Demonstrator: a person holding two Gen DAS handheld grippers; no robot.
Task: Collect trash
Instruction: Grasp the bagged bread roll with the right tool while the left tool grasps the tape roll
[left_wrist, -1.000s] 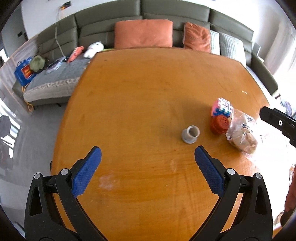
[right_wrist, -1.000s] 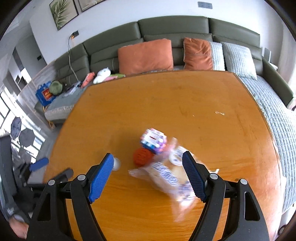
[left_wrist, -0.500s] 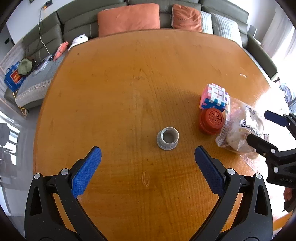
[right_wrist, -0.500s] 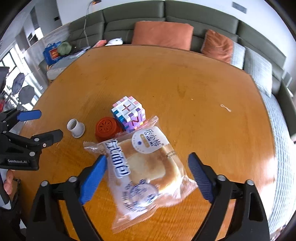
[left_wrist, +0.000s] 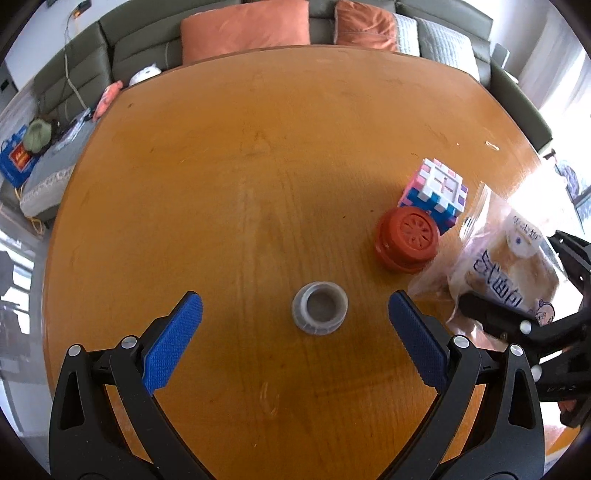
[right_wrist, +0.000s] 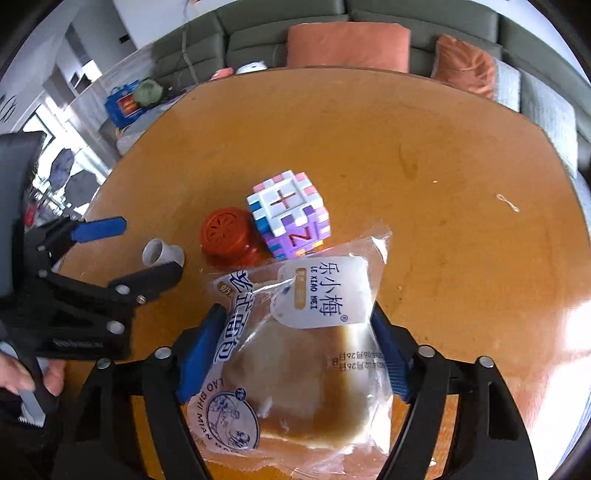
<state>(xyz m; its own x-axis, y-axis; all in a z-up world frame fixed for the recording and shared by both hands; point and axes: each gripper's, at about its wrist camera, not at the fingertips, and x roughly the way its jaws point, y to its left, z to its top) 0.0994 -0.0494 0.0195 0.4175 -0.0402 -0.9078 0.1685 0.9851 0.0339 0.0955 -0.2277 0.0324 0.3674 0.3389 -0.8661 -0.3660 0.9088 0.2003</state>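
A small grey plastic cup (left_wrist: 320, 308) stands on the round wooden table (left_wrist: 258, 147); it also shows in the right wrist view (right_wrist: 162, 253). My left gripper (left_wrist: 293, 325) is open, its blue fingers on either side of the cup and a little short of it. A clear bag with bread (right_wrist: 295, 350) lies on the table; it also shows in the left wrist view (left_wrist: 506, 266). My right gripper (right_wrist: 295, 347) is open and straddles the bag, pads close to its sides.
A red round lid-like container (left_wrist: 406, 240) and a pastel puzzle cube (left_wrist: 436, 192) sit between cup and bag. A grey-green sofa with orange cushions (left_wrist: 245, 27) runs behind the table. A small string scrap (right_wrist: 508, 203) lies far right.
Both grippers have moved forward and down. The left now brackets the grey cup. The right now has the bread bag between its fingers.
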